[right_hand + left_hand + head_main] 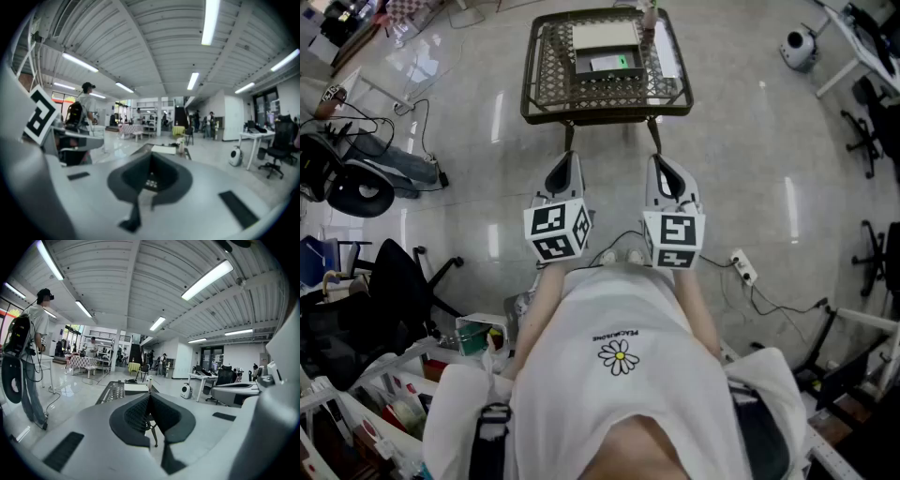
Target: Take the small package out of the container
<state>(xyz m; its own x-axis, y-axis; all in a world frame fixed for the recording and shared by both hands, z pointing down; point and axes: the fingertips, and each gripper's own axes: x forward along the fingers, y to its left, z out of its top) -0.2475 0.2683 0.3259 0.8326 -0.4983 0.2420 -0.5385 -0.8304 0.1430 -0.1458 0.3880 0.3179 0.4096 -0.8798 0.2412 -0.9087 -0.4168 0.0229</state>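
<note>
A dark wire-mesh table (546, 75) stands ahead of me. On it sits a dark container (609, 67) with a flat white package (605, 36) at its far end; I cannot tell whether the package lies inside it. A small bottle (649, 14) stands at the table's far right. My left gripper (567, 159) and right gripper (662, 161) hang side by side just short of the table's near edge, both shut and empty. In the left gripper view the left gripper (149, 397) points at the table (112, 390). In the right gripper view the right gripper (152, 157) points at the white package (163, 149).
A power strip (742, 267) and cables lie on the floor to my right. Office chairs (356, 183) and clutter crowd the left. A white device (797, 47) sits at the far right. A person with a backpack (28, 338) stands left of the table.
</note>
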